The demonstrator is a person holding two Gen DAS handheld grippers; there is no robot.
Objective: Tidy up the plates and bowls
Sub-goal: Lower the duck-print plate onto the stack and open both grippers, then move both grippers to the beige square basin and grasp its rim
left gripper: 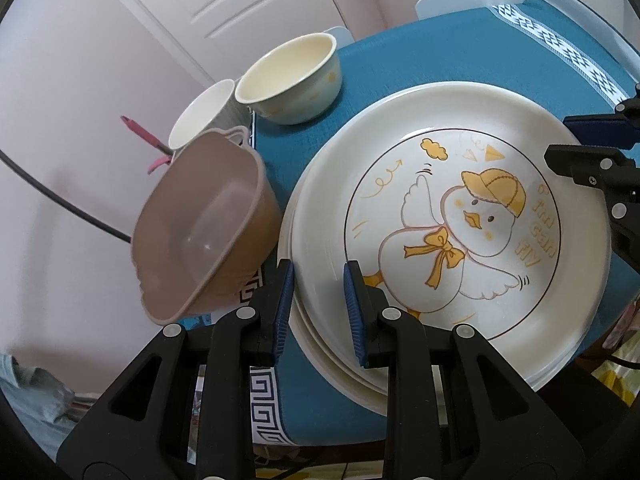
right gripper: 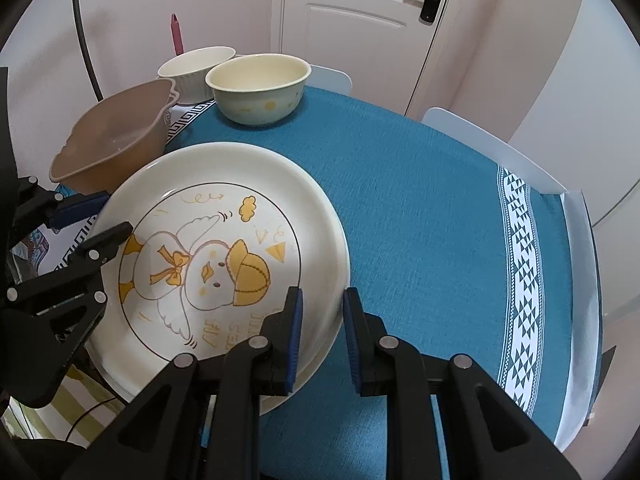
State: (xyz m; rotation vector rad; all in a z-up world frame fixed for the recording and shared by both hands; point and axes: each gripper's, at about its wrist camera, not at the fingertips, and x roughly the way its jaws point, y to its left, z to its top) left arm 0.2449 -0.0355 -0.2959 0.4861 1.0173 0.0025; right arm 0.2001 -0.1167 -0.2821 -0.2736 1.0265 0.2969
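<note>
Currently we hold the duck plate (left gripper: pixel 452 216) by its rim on both sides. Our left gripper (left gripper: pixel 318 300) clamps the rim at 7 o'clock in the left wrist view; our right gripper (right gripper: pixel 322 336) clamps the opposite rim. More white plates (left gripper: pixel 320 344) lie stacked beneath on the blue tablecloth (right gripper: pixel 420 208). At 11 o'clock stand the cream bowl (right gripper: pixel 260 88), the ribbed white bowl (right gripper: pixel 196 66) and the brown bowl (right gripper: pixel 116 132).

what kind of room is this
Probably a home dining area: a table under a blue tablecloth holding a duck plate and bowls, white chairs around it, and a panelled door behind.
</note>
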